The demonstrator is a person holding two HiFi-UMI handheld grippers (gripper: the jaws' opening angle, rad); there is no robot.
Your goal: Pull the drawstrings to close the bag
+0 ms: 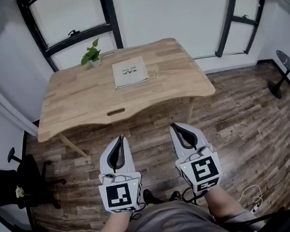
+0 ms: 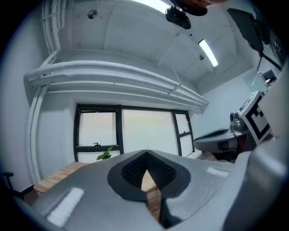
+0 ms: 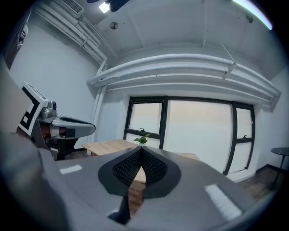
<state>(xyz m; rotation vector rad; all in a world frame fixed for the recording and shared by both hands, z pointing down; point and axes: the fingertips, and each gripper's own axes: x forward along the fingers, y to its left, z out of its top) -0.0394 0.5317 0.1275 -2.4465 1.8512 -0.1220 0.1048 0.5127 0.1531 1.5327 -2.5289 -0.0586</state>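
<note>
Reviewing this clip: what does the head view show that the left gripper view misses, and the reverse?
Head view only: the drawstring bag lying flat on the table, the wood floor. Left gripper view only: the ceiling light and its own fingers closed together, empty. Both: the table, potted plant, window and right gripper.

Holds the left gripper (image 1: 121, 138) and the right gripper (image 1: 174, 127) side by side, a little apart, low in front of the torso. Points both forward, away from the body, about level. Has the jaws of each closed tip to tip, gripping nothing. Extends bare forearms (image 1: 222, 202) behind the marker cubes (image 1: 120, 196).
</note>
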